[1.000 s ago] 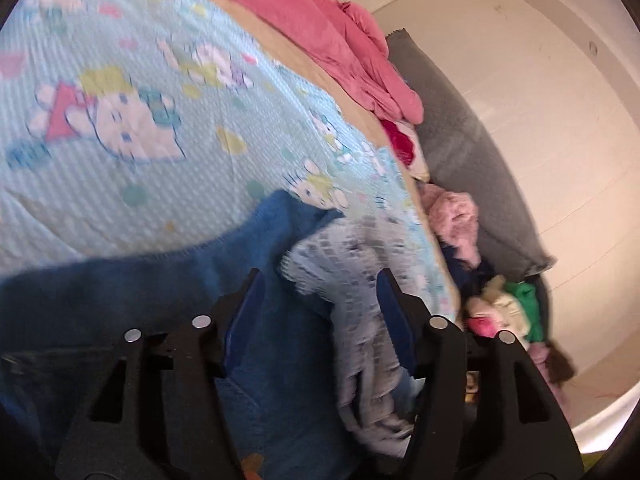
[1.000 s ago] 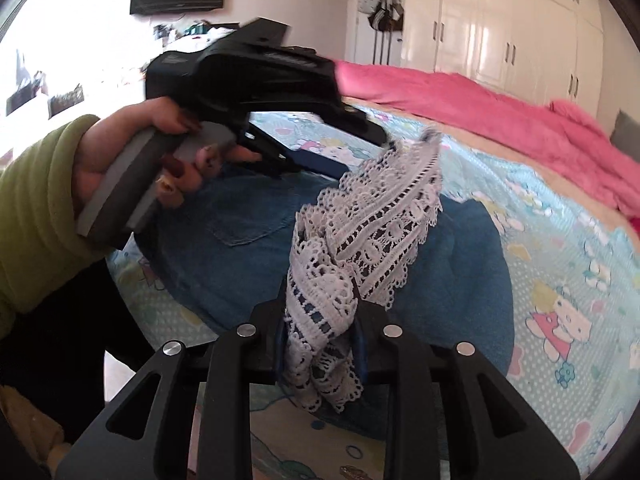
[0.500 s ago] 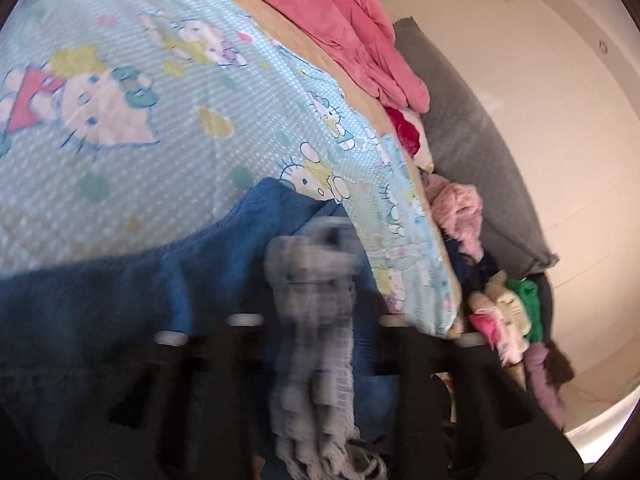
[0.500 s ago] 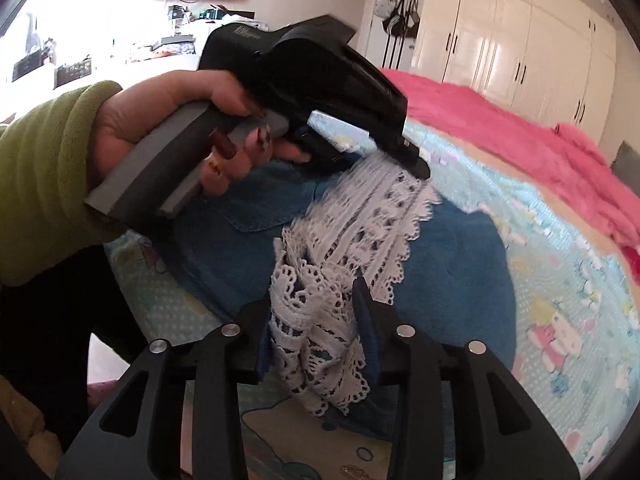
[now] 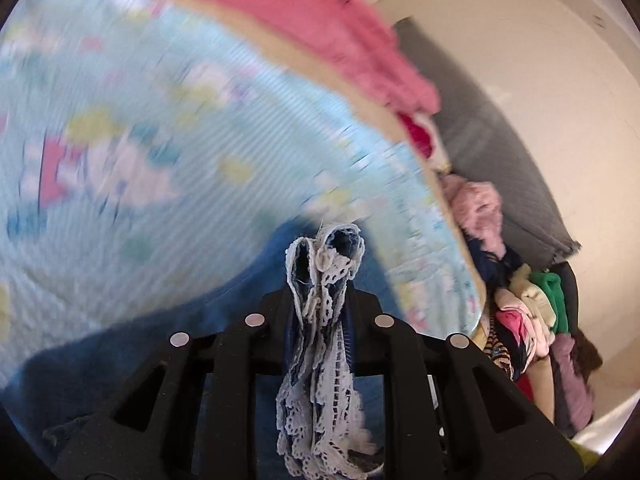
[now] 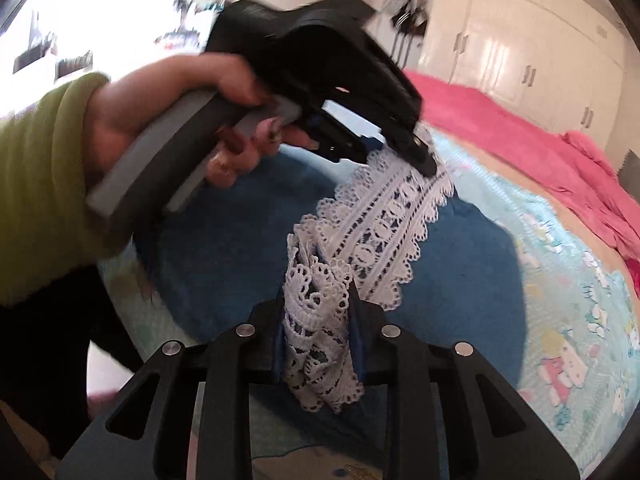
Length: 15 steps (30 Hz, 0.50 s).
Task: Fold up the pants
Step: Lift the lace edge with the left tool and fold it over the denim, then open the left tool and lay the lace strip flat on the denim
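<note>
White lace trim (image 6: 376,236) on the hem of the blue denim pants (image 6: 248,248) is gripped at 2 places and is stretched in the air between the 2 black grippers. In the right wrist view, the right gripper (image 6: 318,332) is seen at the bottom, and a bunched part of the lace is pressed between its blue pads; its jaws are closing on this lace. From there the lace band runs up and to the right, to the left gripper (image 6: 404,148), which is held by a hand (image 6: 176,120) with dark red nails and a green sleeve (image 6: 40,184). The jaws of the left gripper are clenched on the other end of the lace.

In the left wrist view, the same lace is seen bunched between the narrow jaws of the left gripper (image 5: 318,308), with loops standing above the fingers and a longer part hanging below them. This view is blurred, so small details of the bed cannot be told.

The rest of the pants is spread flat on the light blue bed sheet with cartoon cats (image 6: 568,320), near the edge of the bed. A pink blanket (image 6: 520,148) is lying on the far side of the bed. A pile of mixed coloured clothes (image 5: 532,304) is seen beside the bed, against a grey cushion (image 5: 500,168).
</note>
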Motion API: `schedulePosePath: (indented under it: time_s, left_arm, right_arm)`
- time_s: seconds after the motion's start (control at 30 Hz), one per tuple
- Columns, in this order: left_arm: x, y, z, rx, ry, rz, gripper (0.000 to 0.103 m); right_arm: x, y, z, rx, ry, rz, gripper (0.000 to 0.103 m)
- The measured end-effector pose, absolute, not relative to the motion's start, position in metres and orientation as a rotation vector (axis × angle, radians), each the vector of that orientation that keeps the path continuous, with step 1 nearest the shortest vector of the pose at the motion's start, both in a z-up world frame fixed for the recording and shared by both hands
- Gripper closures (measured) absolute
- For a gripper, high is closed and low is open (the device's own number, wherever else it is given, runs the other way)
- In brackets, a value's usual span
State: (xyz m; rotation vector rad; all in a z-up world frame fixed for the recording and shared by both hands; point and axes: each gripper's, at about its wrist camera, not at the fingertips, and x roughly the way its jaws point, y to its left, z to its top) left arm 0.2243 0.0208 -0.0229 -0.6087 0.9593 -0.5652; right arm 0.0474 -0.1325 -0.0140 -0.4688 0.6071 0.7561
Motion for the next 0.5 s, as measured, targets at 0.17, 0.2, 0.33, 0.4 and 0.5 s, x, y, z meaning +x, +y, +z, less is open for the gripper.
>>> schedulePosePath:
  time_s: [0.17,0.2,0.33,0.4,0.5]
  left_arm:
    - [0.225,0.02,-0.034,-0.603,0.986,-0.537,0.083]
    - [0.224,0.02,-0.034,-0.606,0.986,-0.534,0.075]
    - [0.219,0.024,-0.037,-0.603,0.987,-0.514,0.071]
    - [0.215,0.027,-0.032,-0.603,0.974,-0.509,0.061]
    - [0.202,0.034,-0.023,-0.601,0.959,-0.486,0.05]
  right_arm:
    - [0.041,-0.135,-0.013,-0.463,0.592,0.761,0.077]
    - [0.041,-0.136,-0.013,-0.449,0.597,0.767,0.076]
    - [0.035,-0.146,-0.008,-0.399,0.594,0.83,0.063]
    - [0.031,-0.151,-0.003,-0.368,0.574,0.873,0.055]
    - [0.024,-0.159,0.01,-0.322,0.537,0.91,0.048]
